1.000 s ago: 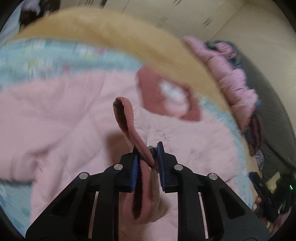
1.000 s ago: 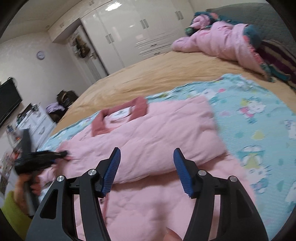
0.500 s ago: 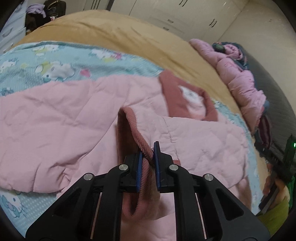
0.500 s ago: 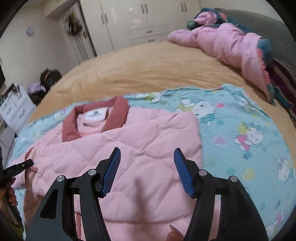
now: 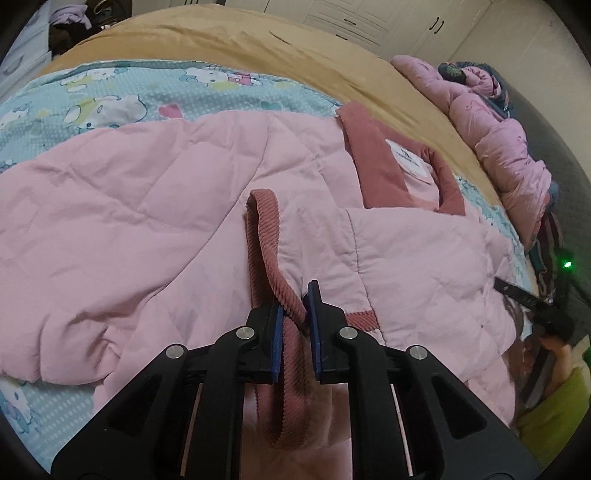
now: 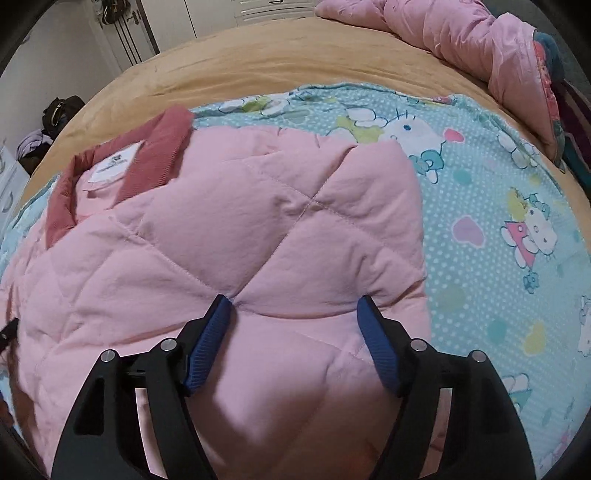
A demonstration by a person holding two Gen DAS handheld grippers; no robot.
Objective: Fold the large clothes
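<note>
A large pink quilted jacket [image 5: 147, 221] with a dark rose corduroy collar [image 5: 373, 162] lies spread on a blue cartoon-print blanket [image 5: 110, 99]. My left gripper [image 5: 297, 314] is shut on the jacket's ribbed rose cuff [image 5: 266, 243], holding the sleeve end over the jacket body. In the right wrist view the jacket [image 6: 240, 240] shows one side folded inward, with the collar [image 6: 147, 155] at upper left. My right gripper [image 6: 295, 321] is open and empty, low over the folded panel.
A tan bedspread [image 6: 277, 62] covers the bed under the blanket [image 6: 498, 203]. A heap of pink bedding [image 6: 461, 33] lies at the far right near the dark headboard. White wardrobes and a dresser stand beyond the bed. The right gripper [image 5: 532, 302] shows at the right in the left view.
My left gripper has carried the cuff further across the jacket body and lower. My right gripper has moved forward and down, close over the folded panel.
</note>
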